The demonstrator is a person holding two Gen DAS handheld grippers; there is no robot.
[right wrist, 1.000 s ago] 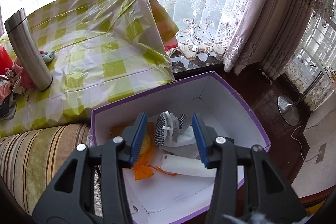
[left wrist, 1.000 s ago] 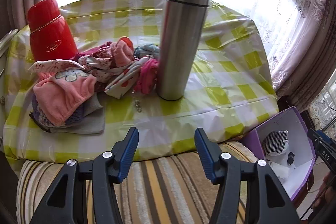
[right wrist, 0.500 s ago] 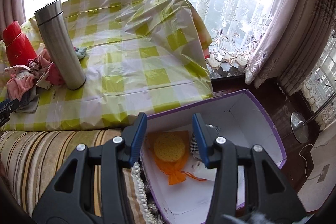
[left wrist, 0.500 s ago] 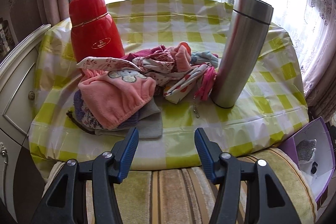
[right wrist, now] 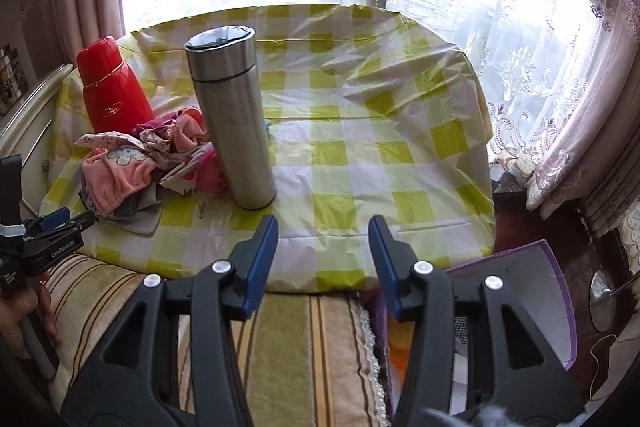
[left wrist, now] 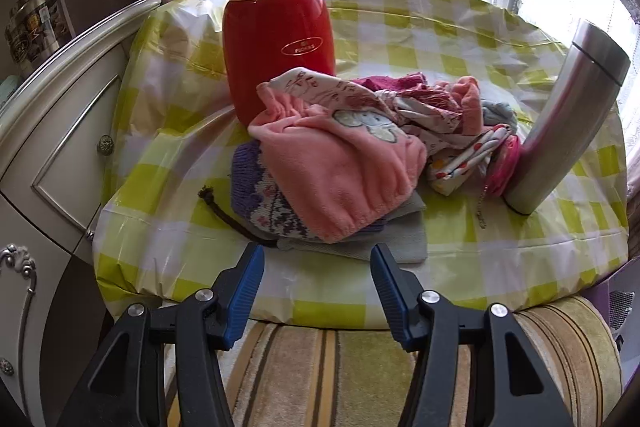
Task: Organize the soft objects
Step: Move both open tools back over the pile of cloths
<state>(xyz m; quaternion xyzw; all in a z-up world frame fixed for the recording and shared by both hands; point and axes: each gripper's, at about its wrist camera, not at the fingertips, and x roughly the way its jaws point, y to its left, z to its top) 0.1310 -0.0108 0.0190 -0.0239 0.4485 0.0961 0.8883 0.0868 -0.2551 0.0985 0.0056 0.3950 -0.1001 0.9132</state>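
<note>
Most of the sorting is left: the pile of soft clothes point(left wrist: 352, 151) lies on the checked surface point(left wrist: 400, 59) between two flasks, while the left claw point(left wrist: 317, 291) gapes empty and the right claw point(right wrist: 323, 263), opening, holds nothing.

Heap of soft clothes point(left wrist: 360, 151) crumpled on checked cloth, just ahead of left claw point(left wrist: 317, 259); pink fleece piece point(left wrist: 340, 171) on top, knit purple one point(left wrist: 260, 195) beneath.

Checked table point(left wrist: 400, 39) bearing red flask point(left wrist: 278, 27), steel flask point(left wrist: 568, 119), heaped clothes point(left wrist: 344, 155).
</note>
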